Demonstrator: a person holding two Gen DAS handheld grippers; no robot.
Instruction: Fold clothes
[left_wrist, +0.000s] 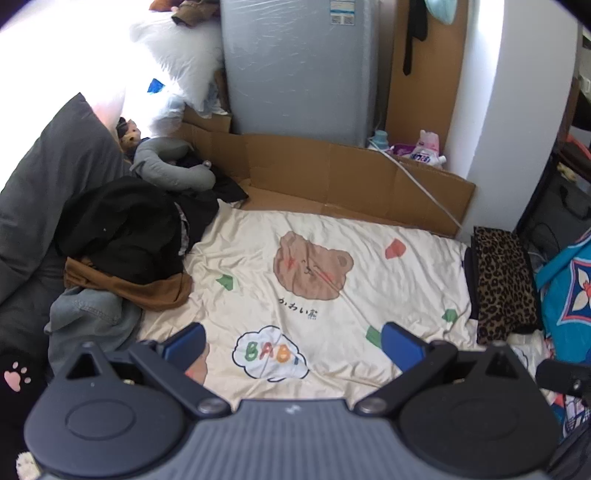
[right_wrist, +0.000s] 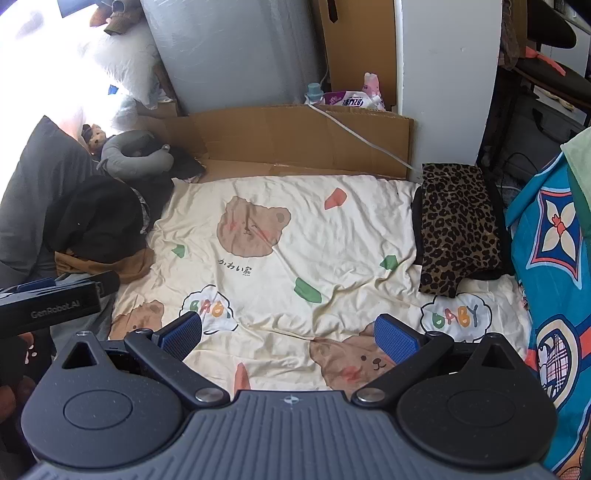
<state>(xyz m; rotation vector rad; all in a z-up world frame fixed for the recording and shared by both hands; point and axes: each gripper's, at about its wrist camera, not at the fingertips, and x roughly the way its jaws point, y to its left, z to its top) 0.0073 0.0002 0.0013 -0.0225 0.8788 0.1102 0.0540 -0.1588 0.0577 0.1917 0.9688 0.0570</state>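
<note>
One folded leopard-print garment (right_wrist: 458, 221) was seen set aside, the heap of clothes (left_wrist: 122, 236) left unfolded, both the left gripper (left_wrist: 293, 345) and right gripper (right_wrist: 288, 334) held wide and empty.

Bed cover: cream bear-print cloth sheet (left_wrist: 332, 229), smooth with a soft sheen, lightly creased.
Folded garment at the sheet's right edge: leopard-print cloth (right_wrist: 458, 221), matt, slightly fuzzy.
Pile at the sheet's left edge: black matt cloth garment (left_wrist: 122, 225) over a tan-brown knit garment (left_wrist: 147, 291) and faded blue denim (left_wrist: 88, 317).
Barrier along the sheet's far edge: brown corrugated cardboard (left_wrist: 332, 173), dull and papery.
Upright slab behind it: grey mattress in glossy clear plastic wrap (left_wrist: 299, 66).
Gripper pads: blue ribbed rubbery pads (right_wrist: 397, 341) on matt black plastic arms.
</note>
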